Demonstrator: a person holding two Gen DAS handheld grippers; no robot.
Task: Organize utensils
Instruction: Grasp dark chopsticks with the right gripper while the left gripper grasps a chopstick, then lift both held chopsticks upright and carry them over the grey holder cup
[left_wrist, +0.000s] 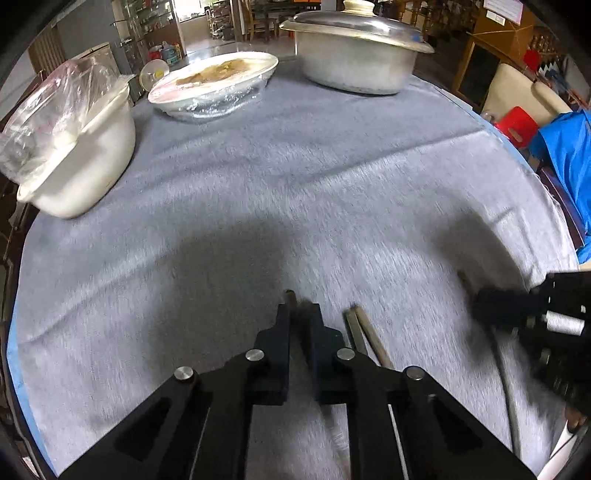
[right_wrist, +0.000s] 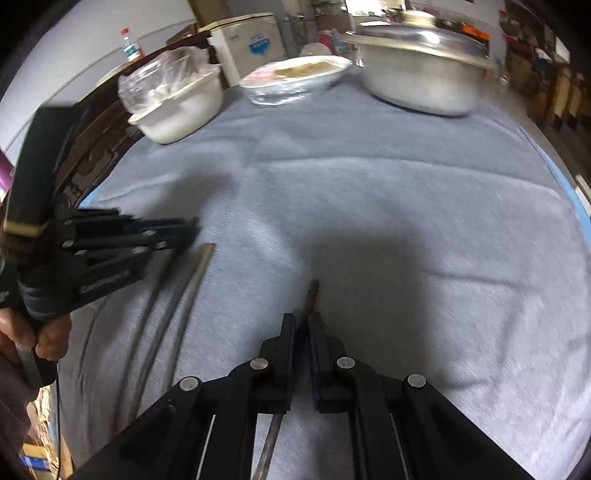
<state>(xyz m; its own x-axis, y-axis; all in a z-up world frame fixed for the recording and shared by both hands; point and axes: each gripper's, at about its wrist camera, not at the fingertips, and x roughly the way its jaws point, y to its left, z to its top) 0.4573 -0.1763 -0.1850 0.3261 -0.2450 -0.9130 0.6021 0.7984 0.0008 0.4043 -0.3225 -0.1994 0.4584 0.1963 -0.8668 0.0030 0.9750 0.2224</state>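
In the left wrist view my left gripper (left_wrist: 300, 309) is shut on a dark chopstick (left_wrist: 290, 295) whose tip pokes out past the fingers. Just right of it a pair of chopsticks (left_wrist: 367, 338) lies on the grey tablecloth (left_wrist: 258, 177). My right gripper (left_wrist: 484, 306) enters from the right edge, blurred. In the right wrist view my right gripper (right_wrist: 303, 318) is shut on a brown chopstick (right_wrist: 313, 290) that runs back under the jaws. The left gripper (right_wrist: 186, 229), held by a hand (right_wrist: 44, 339), hovers at the left beside the pair of chopsticks (right_wrist: 194, 278).
Along the far edge stand a white bowl with a plastic bag (left_wrist: 92, 158), a film-covered plate of food (left_wrist: 218, 85) and a lidded aluminium pot (left_wrist: 358, 59). The table edge curves off at the right, past it a red stool (left_wrist: 517, 123) and blue cloth (left_wrist: 569, 158).
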